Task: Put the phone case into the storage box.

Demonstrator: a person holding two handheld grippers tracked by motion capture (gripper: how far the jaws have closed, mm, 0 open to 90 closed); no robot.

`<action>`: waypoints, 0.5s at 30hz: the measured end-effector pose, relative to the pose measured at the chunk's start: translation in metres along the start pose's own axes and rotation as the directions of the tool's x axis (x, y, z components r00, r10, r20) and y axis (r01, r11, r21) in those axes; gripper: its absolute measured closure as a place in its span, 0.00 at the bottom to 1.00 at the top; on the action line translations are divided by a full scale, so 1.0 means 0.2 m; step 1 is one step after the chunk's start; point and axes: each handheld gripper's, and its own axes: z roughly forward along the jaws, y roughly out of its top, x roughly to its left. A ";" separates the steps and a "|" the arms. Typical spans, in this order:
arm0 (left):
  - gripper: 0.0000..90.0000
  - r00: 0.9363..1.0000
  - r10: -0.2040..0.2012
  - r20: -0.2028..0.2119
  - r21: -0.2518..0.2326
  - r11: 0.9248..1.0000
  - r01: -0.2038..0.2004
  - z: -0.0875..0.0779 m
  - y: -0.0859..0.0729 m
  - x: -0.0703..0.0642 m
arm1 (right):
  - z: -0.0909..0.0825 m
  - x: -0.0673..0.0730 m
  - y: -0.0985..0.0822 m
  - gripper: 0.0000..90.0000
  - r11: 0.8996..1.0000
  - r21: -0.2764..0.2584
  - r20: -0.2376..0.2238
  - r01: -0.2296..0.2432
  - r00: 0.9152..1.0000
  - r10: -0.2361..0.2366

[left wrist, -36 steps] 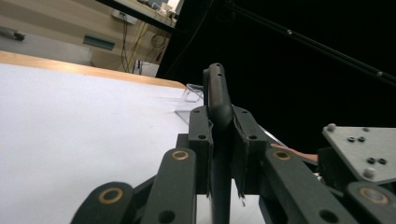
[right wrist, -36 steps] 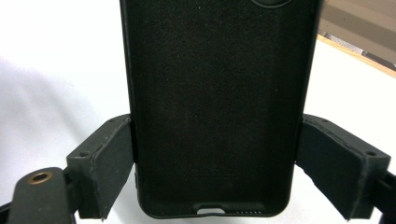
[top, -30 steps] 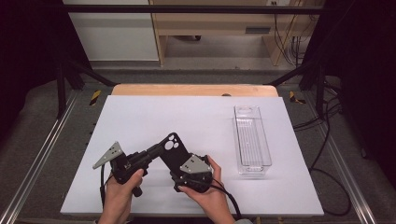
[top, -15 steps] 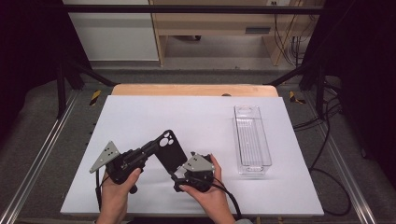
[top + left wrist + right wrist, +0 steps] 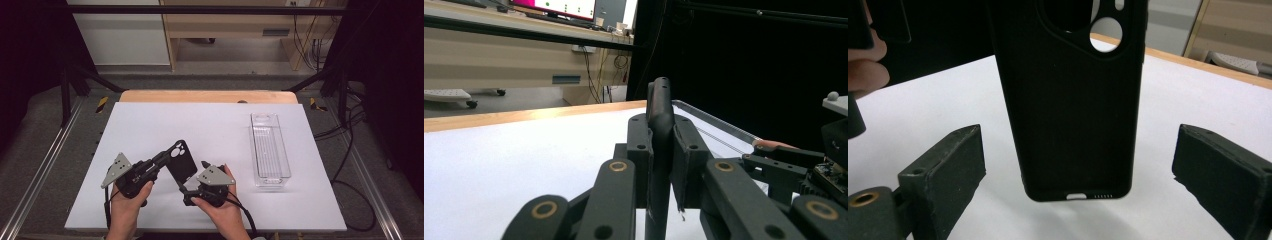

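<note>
**A:** Phone case [image 5: 180,161]: state its location.

**B:** The black phone case is held above the white table [image 5: 150,120], at the near left-centre, between the two grippers. It is tilted, with the camera cut-outs at its far upper end. In the right gripper view [image 5: 1073,100] its back face stands upright, with the port opening at the bottom edge.

**A:** Left gripper [image 5: 159,161]: state the jaw condition.

**B:** The jaws are clamped on the phone case. In the left gripper view [image 5: 659,165] both pads press flat against the case, which is seen edge-on [image 5: 659,115] and rises above the fingertips. The left hand [image 5: 125,200] grips the body at the near table edge.

**A:** Right gripper [image 5: 192,177]: state the jaw condition.

**B:** The jaws stand wide apart and hold nothing. They have just been opening. In the right gripper view [image 5: 1078,170] the case sits between the two pads with clear white table visible on each side; neither pad touches it. The right hand [image 5: 220,210] holds the body just beside the left hand.

**A:** Items farther out?

**B:** A clear plastic tray [image 5: 270,147] lies lengthwise on the right part of the table, well apart from both grippers. Beyond the white surface, a wooden edge [image 5: 210,96] runs along the far side.
</note>
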 end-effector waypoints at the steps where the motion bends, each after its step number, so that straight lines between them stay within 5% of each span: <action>1: 0.89 1.000 0.005 0.000 0.001 1.000 -0.005 0.00 0.00 -0.01 | -0.01 0.00 0.00 0.08 1.000 -0.009 0.002 0.000 1.000 0.000; 15: 0.89 1.000 0.013 0.018 -0.025 1.000 -0.013 0.01 0.01 -0.09 | -0.02 0.03 0.07 0.08 0.997 -0.069 0.060 0.023 0.998 -0.019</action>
